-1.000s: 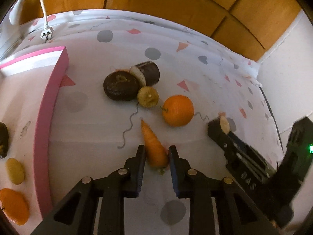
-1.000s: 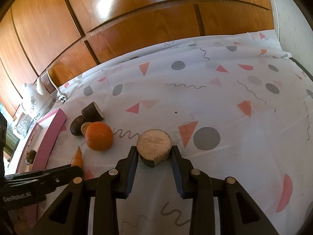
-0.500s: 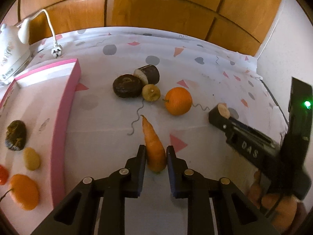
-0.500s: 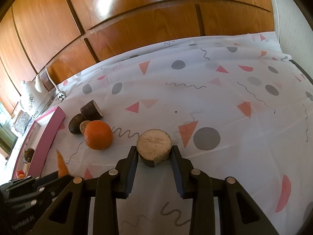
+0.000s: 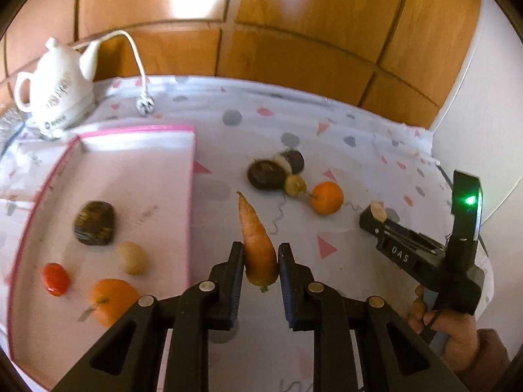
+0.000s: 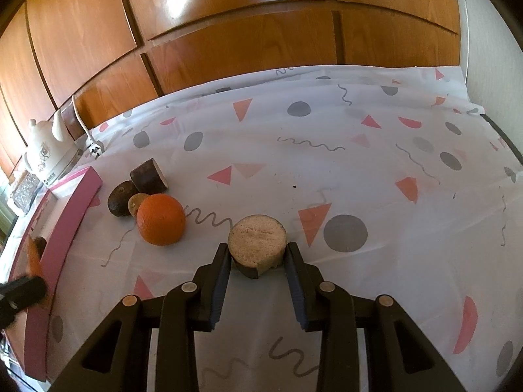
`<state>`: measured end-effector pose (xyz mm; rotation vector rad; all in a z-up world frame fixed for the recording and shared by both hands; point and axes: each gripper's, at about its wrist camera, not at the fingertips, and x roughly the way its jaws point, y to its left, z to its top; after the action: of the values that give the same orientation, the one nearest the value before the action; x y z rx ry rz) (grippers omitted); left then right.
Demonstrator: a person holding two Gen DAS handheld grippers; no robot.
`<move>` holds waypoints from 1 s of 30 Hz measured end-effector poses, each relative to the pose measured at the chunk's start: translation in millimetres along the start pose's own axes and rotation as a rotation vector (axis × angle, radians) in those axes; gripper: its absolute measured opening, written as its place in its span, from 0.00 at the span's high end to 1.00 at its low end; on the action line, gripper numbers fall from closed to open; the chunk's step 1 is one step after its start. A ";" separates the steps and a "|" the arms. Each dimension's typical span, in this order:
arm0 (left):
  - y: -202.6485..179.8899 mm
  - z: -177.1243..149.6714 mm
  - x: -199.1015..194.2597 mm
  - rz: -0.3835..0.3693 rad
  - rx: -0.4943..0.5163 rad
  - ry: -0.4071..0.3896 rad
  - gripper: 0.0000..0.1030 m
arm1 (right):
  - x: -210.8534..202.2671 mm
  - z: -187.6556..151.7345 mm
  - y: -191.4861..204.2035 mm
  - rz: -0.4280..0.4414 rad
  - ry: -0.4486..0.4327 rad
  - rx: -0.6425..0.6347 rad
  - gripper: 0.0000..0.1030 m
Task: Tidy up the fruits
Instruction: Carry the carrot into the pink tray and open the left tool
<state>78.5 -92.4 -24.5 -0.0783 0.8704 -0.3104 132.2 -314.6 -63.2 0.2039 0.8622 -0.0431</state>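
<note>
— What sits at your far left?

— A white kettle [image 5: 55, 89] with faded lettering I cannot read, its cord and plug [image 5: 145, 106] lying on the patterned cloth [image 6: 327, 137]. Just beside it lies the pink-rimmed tray [image 5: 191, 196], holding a dark fruit [image 5: 94, 218], a pale small one [image 5: 131, 257], a red one [image 5: 55, 278] and an orange [image 5: 112, 300].

— And your left gripper?

— My left gripper [image 5: 261, 263] pinches the thick end of a carrot [image 5: 258, 245], tip pointing away from me, right of the tray's rim and lifted off the cloth.

— Further right?

— A cluster on the cloth: a dark round fruit [image 6: 120, 197], a cut dark piece [image 6: 148, 176] behind it, a small yellowish fruit [image 6: 137, 203], and a second orange [image 6: 160, 219] touching that one.

— Your right gripper?

— My right gripper [image 6: 258, 261] clamps a dark-skinned cut chunk [image 6: 256, 245], its pale grainy face turned up toward me. From the left camera, that gripper's black body reads "DAS" [image 5: 400, 254], with a green light [image 5: 470, 200] glowing on top and my hand [image 5: 457, 336] around the handle.

— Any other writing?

— None that I can read.
</note>
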 end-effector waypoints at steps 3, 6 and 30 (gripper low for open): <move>14.7 1.4 -10.6 0.004 -0.034 -0.013 0.79 | 0.4 0.0 1.8 -0.014 0.002 -0.012 0.67; 32.8 1.6 -20.4 0.019 -0.073 -0.029 0.79 | 1.0 -0.2 4.7 -0.033 0.007 -0.028 0.67; 174.1 4.8 -35.0 0.233 -0.237 -0.086 0.66 | 2.0 0.7 19.3 -0.122 0.021 -0.115 0.67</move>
<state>102.2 83.6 -29.1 -0.2066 0.8190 0.0150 136.3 -295.7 -61.2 0.0440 0.8950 -0.1054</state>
